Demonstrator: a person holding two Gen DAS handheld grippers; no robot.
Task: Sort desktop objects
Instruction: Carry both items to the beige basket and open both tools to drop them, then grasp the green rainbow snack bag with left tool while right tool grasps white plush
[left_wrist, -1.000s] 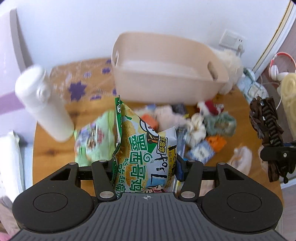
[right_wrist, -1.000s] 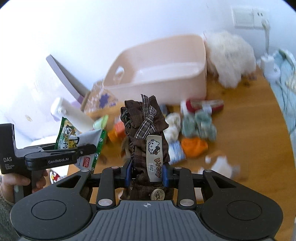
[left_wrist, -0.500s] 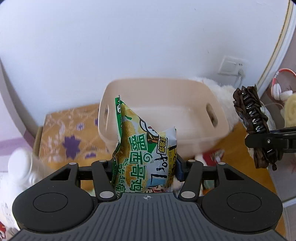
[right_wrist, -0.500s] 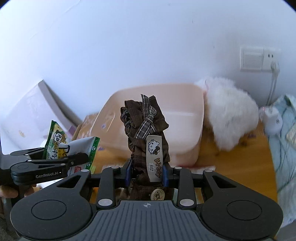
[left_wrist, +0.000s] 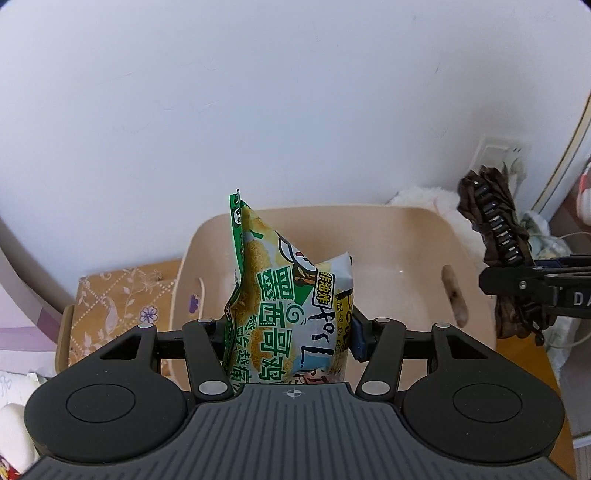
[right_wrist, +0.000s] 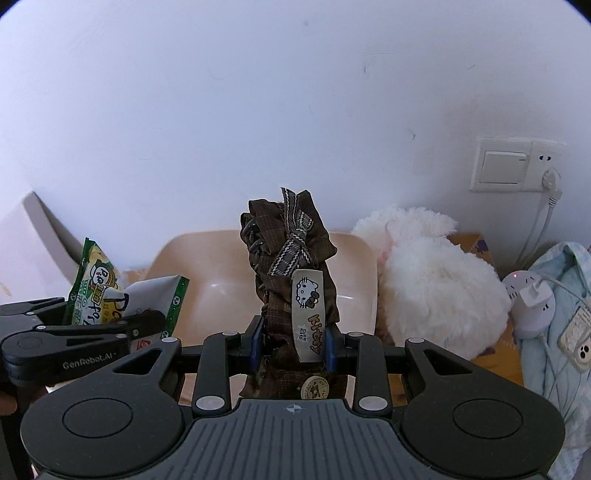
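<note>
Two grips — snack bag (left_wrist: 291, 306), hair clip (right_wrist: 291, 284).

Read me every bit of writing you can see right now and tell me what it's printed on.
"GenRobot.AI" on the side of the left gripper.
"Kitty" down the pale tag on the brown hair clip, under a cat face; smaller print beside it is too small to read.
"DA", cut off by the frame edge, on the right gripper.
Large green Chinese characters on the snack bag; too distorted to quote.
Round badge below the tag: unreadable.
</note>
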